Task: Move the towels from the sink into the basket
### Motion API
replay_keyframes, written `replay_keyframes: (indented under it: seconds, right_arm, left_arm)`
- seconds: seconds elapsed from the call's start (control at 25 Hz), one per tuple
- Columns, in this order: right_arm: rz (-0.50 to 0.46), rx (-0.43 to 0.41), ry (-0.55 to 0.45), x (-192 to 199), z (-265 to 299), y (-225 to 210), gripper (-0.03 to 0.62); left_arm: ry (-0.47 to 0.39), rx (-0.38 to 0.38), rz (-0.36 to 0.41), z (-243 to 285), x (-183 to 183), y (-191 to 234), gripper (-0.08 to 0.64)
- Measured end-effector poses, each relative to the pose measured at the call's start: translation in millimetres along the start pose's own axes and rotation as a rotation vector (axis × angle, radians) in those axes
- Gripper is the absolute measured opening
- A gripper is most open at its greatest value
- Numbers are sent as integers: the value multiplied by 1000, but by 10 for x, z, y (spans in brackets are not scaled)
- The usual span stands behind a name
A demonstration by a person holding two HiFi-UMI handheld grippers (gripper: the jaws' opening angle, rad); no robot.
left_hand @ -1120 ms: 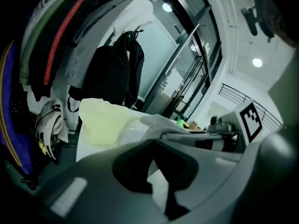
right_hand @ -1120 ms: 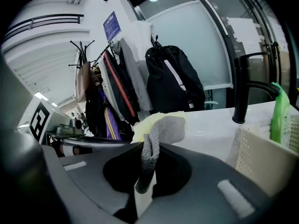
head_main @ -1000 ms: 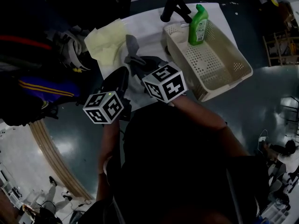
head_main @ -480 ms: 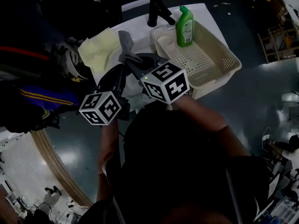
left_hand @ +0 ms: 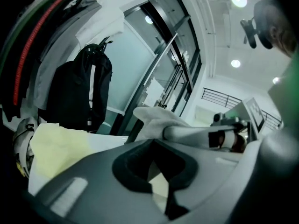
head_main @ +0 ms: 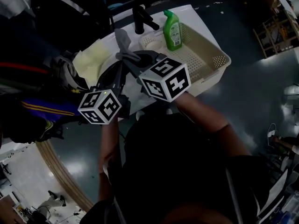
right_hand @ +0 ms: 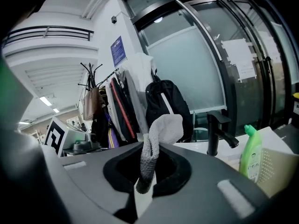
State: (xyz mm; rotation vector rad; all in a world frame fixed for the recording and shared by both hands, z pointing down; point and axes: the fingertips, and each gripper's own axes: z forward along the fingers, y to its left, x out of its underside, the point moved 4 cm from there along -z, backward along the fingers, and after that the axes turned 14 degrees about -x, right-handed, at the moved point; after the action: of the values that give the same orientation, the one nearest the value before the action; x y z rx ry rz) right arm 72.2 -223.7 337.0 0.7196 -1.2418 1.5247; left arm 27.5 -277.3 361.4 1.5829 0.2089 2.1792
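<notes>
Head view, looking down on 2 handheld grippers over a white sink counter (head_main: 198,10). The right gripper (right_hand: 145,183) has its jaws clamped on a grey towel (right_hand: 161,129), whose free end stands up above the jaws, beside the black faucet (head_main: 140,17). The left gripper (left_hand: 161,190), close at its left, has its jaws together. A pale yellow towel (head_main: 91,59) lies on the counter's left. To the right sits a cream perforated basket (head_main: 212,62) holding a green bottle (head_main: 173,31).

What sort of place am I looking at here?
Probably a lab or office lobby, not a home: tall glass doors, a coat rack hung with bags, and a sink with a faucet.
</notes>
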Motion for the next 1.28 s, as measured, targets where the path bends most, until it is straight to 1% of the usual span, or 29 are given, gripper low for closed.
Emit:
replay_keyframes:
  seconds: [0.12, 0.28, 0.48, 0.76, 1.28]
  right_arm:
    - [-19, -6, -12, -123, -104, 15, 17]
    - [-17, 3, -28, -237, -262, -56, 17]
    - [-17, 42, -46, -326, -486, -212, 17]
    - [-26, 124, -45, -407, -833, -510, 17]
    - [-3, 232, 3, -407, -1578, -947, 17]
  left_arm:
    - [-20, 19, 9, 33, -83, -131, 8]
    - [-35, 42, 22, 83, -164, -273, 8]
    - [-38, 78, 36, 176, -214, -457, 8]
    - [-35, 137, 70, 357, -296, -728, 8]
    - [-4, 257, 132, 678, -288, -1286, 8]
